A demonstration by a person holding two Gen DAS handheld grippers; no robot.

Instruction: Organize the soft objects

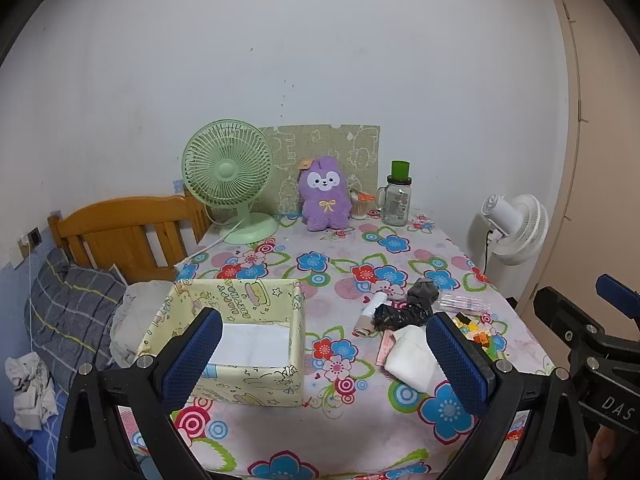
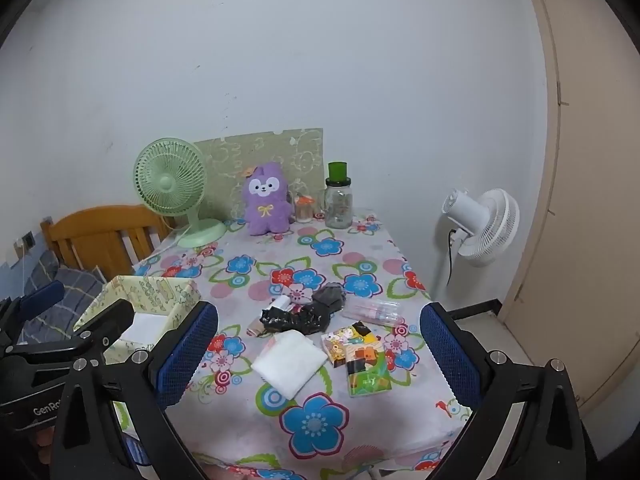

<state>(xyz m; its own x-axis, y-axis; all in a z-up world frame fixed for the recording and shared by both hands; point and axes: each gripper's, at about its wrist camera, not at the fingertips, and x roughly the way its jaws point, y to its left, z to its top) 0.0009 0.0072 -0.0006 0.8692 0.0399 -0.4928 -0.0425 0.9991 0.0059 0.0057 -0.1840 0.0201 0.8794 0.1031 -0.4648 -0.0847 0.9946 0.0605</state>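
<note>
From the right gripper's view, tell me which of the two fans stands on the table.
The green fan, at the table's far left corner beside the purple plush. The white fan stands on the floor, off the table's right edge.

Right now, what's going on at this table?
Nothing is being held yet. The left hand-held gripper and the right hand-held gripper both hover open above the near edge of the table. A white cloth, a black bag and snack packets lie loose beside the yellow box.
</note>
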